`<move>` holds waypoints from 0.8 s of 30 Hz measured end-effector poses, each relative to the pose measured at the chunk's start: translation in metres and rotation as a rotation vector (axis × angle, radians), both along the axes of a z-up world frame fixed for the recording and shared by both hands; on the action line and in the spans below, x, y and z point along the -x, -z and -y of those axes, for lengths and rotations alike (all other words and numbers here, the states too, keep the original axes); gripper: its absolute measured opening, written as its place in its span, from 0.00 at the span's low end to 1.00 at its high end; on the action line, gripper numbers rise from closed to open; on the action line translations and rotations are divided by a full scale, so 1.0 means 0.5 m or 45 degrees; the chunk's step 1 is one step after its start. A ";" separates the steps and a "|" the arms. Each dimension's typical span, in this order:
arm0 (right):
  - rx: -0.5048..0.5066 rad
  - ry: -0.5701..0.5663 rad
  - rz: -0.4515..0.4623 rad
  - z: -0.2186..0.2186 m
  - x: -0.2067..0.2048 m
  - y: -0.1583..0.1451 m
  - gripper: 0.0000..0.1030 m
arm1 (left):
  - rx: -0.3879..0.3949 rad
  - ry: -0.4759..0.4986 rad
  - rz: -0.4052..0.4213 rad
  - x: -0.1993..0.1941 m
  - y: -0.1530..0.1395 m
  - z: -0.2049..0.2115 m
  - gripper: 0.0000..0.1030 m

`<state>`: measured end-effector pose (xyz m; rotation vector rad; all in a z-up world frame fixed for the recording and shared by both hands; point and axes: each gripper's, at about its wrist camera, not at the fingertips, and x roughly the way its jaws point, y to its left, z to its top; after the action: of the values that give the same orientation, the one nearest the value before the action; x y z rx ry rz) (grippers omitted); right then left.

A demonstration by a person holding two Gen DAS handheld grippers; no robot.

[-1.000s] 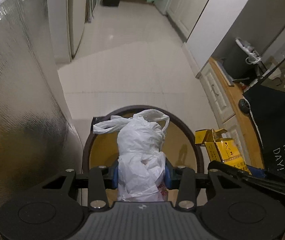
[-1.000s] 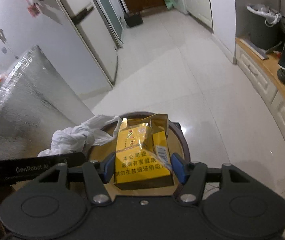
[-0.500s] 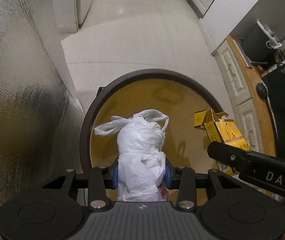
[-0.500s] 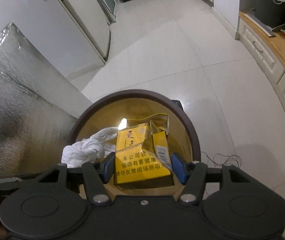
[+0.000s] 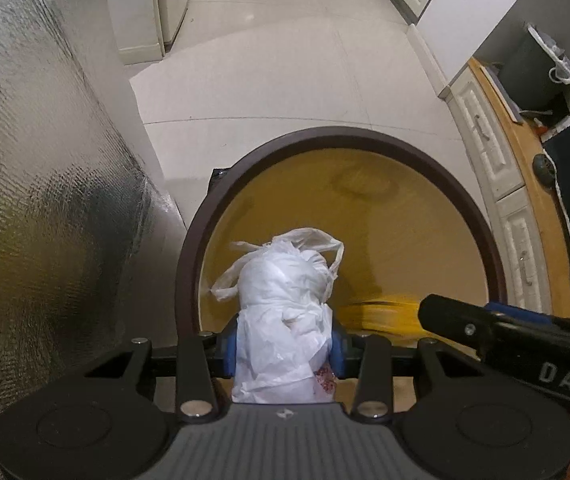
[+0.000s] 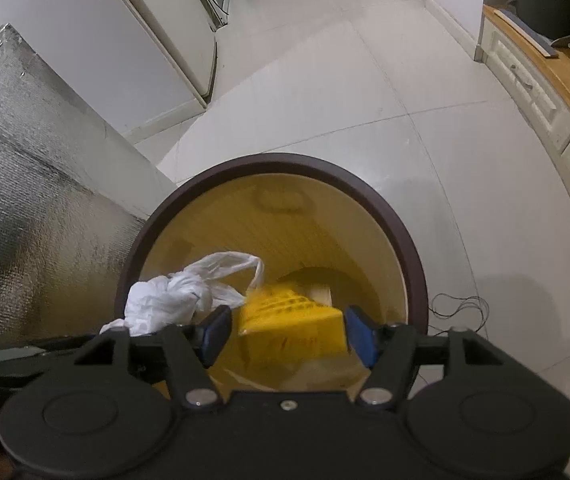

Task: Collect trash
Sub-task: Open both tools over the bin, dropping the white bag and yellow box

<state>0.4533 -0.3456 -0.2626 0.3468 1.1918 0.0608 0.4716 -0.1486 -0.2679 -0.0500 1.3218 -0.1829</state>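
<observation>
A round bin with a dark brown rim (image 5: pixel 365 133) (image 6: pixel 269 157) and a yellow inside stands on the floor right below both grippers. My left gripper (image 5: pixel 283 346) is shut on a knotted white plastic bag (image 5: pixel 285 300) that hangs over the bin's left half. The same bag (image 6: pixel 165 300) shows at the left in the right wrist view. My right gripper (image 6: pixel 289 338) has its jaws opening. The yellow carton (image 6: pixel 293 320) between them is blurred and tilted, with a gap at the left pad (image 6: pixel 215 334). In the left wrist view it is a yellow smear (image 5: pixel 381 314).
A silver foil-covered box (image 5: pixel 45 200) (image 6: pixel 37 184) stands against the bin's left side. White tiled floor (image 5: pixel 285 68) stretches ahead. A low cabinet with a wooden top (image 5: pixel 513 184) runs along the right. A thin black cable (image 6: pixel 461 308) lies by the bin's right side.
Both grippers have come down over the bin, which now fills more of each view. The right jaws have spread and the yellow carton has slipped and tilted between them. The bag remains clamped.
</observation>
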 end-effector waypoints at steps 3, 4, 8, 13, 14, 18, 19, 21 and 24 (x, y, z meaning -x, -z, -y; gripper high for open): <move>0.004 -0.011 -0.003 0.007 -0.005 0.005 0.68 | -0.017 0.015 -0.010 0.001 0.007 0.002 0.42; 0.005 -0.011 -0.004 0.009 -0.004 0.004 0.68 | -0.020 0.018 -0.013 0.002 0.009 0.002 0.42; 0.008 -0.012 -0.009 0.010 -0.002 0.002 0.68 | -0.027 0.043 -0.021 0.003 0.012 0.005 0.42; 0.006 -0.009 -0.006 0.016 0.005 0.000 0.68 | -0.026 0.076 -0.034 0.002 0.015 0.015 0.48; 0.009 -0.007 -0.005 0.015 0.005 -0.001 0.69 | -0.027 0.080 -0.035 0.003 0.016 0.016 0.53; 0.017 -0.006 -0.004 0.021 0.012 -0.003 0.69 | -0.035 0.099 -0.044 0.012 0.015 0.024 0.69; 0.017 -0.008 -0.003 0.022 0.014 -0.004 0.70 | -0.041 0.107 -0.043 0.015 0.015 0.026 0.73; 0.021 -0.007 -0.002 0.021 0.017 -0.004 0.70 | -0.045 0.127 -0.036 0.021 0.011 0.029 0.76; 0.031 -0.012 -0.002 0.020 0.024 -0.006 0.70 | -0.044 0.155 -0.023 0.033 0.001 0.029 0.79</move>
<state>0.4413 -0.3554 -0.2596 0.3203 1.1945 0.0544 0.4550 -0.1631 -0.2683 0.0586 1.3466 -0.2633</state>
